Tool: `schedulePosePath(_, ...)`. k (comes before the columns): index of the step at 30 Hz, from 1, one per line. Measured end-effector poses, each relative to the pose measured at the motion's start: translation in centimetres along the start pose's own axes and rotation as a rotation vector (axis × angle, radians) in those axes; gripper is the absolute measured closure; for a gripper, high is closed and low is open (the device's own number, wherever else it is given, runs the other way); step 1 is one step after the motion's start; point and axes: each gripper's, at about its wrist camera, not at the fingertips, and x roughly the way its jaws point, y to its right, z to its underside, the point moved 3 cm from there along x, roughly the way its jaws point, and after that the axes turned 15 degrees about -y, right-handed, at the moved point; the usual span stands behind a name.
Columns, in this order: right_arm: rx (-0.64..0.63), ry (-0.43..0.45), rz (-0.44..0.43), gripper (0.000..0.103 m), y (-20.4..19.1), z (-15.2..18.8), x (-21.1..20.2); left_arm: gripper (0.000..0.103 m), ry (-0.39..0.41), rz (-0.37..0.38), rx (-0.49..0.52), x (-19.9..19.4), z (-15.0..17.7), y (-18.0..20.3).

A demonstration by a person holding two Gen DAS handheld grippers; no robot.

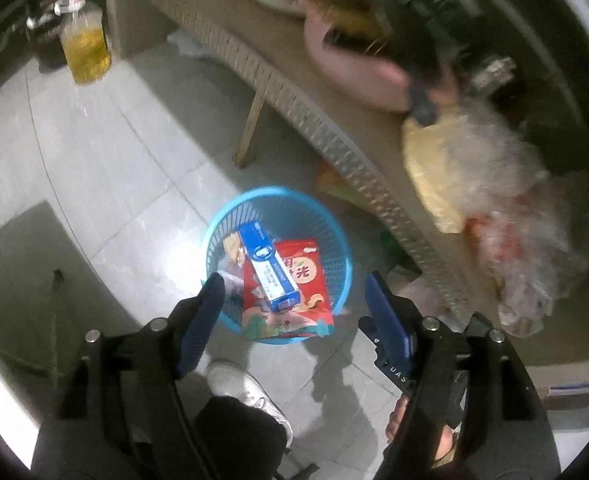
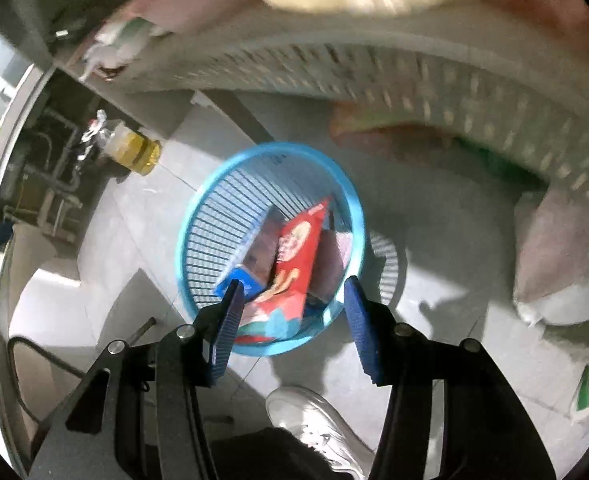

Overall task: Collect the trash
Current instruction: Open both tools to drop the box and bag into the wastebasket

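A blue mesh waste basket point(image 1: 278, 194) point(image 2: 270, 148) stands on the tiled floor beside a wicker table. Inside it lie a red snack bag point(image 1: 310, 268) point(image 2: 294, 256) and a blue-and-white carton point(image 1: 266, 264) point(image 2: 250, 280), with other wrappers beneath. My left gripper point(image 1: 293, 280) hangs above the basket's near side, its jaws wide apart and empty. My right gripper point(image 2: 294, 282) also points down over the basket, open with nothing between its blue pads point(image 2: 226, 328).
The wicker table edge point(image 1: 294, 96) point(image 2: 374, 68) runs close behind the basket, with a yellowish bag point(image 1: 434, 168) and crumpled plastic on top. A bottle of yellow liquid point(image 1: 88, 48) point(image 2: 138, 150) stands on the floor. A person's white shoe point(image 1: 242, 388) point(image 2: 310, 416) is below the grippers.
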Motion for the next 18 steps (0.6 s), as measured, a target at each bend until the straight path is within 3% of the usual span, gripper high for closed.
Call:
schedulePosePath(6, -0.159, 0.092, 0.032, 0.041, -4.8, 1.3, -6.0, 0.020, 0.150, 0.020, 0.045, -6.7, 5.6, 0.3)
schedulePosePath(10, -0.256, 0.152, 0.042, 0.033, -8.0, 3.0, -10.4, 0.017, 0.256, 0.017, 0.043, -10.2, 10.5, -0.7)
schedulePosePath(18, -0.406, 0.252, 0.113, 0.008, -12.5, 6.7, -16.6, 0.009, 0.392, -0.055, -0.002, -14.4, 18.1, -3.1)
